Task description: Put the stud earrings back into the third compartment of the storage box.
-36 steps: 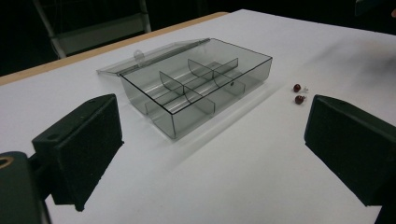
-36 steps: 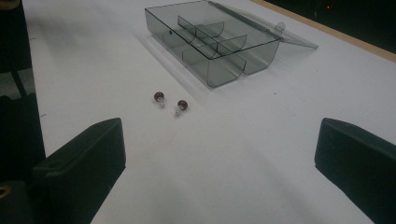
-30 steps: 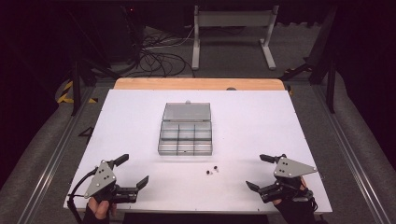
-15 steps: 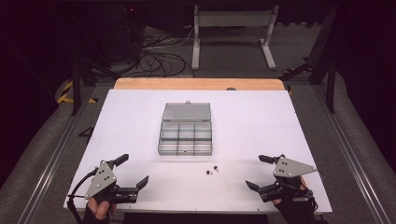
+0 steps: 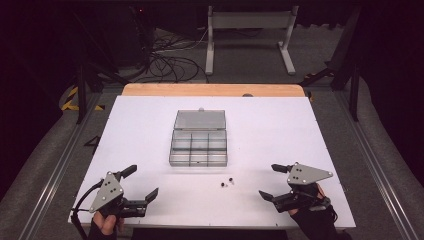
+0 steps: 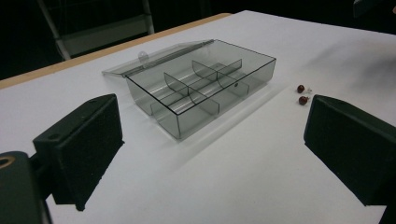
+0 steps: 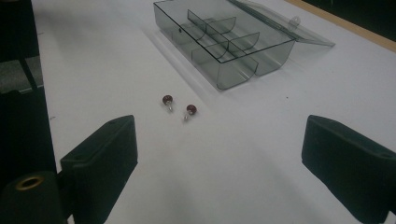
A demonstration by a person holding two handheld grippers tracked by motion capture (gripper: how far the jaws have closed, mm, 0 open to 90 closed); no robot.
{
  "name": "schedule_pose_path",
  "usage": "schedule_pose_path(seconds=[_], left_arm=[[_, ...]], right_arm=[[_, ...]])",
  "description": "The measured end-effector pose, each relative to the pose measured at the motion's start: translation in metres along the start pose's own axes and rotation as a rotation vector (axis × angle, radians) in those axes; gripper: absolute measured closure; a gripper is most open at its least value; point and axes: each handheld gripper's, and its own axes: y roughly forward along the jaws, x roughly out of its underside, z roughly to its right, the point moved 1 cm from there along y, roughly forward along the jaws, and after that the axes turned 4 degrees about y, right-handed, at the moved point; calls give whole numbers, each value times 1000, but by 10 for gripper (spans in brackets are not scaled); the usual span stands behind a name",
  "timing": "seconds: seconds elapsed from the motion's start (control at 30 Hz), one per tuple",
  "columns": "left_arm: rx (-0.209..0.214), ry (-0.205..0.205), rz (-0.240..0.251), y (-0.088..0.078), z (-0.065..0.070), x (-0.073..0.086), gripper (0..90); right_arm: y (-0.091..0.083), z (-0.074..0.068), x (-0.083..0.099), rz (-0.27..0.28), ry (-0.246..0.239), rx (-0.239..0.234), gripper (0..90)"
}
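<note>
We find the right gripper [image 5: 270, 181] low over the white tabletop [image 5: 320, 135] at about 5 o'clock of the high view, held in a gloved hand. Its fingers [image 7: 100, 154] stand wide with nothing between them, and they have just been closing slightly. Two small dark-red studs [image 5: 226, 183] lie on the tabletop close together, at roughly 9 o'clock from that gripper and apart from it; in the right gripper view they rest ahead of the fingers, toward 11 o'clock.

The left gripper [image 5: 142, 181] sits near the tabletop's near edge at about 7 o'clock of the high view. Its fingers [image 6: 86, 140] are likewise wide and hold nothing.

A clear grey compartment box [image 5: 199, 147] rests at the centre of the tabletop with its lid [image 5: 200, 120] folded back flat toward 12 o'clock. Its divided compartments appear bare as far as we can tell. The studs lie just outside the box, at about 5 o'clock from it, not touching it. In the left gripper view they show at 3 o'clock, beside the right-hand finger.
</note>
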Motion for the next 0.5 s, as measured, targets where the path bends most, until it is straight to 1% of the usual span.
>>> schedule_pose_path(seconds=[0.23,0.5], left_arm=[[1,1,-1,0,0,0,52],[3,1,-1,-1,-1,0,52]], right_arm=[[11,-2,-19,-10,-27,-26,116],[31,-6,-39,-27,-53,-55,116]])
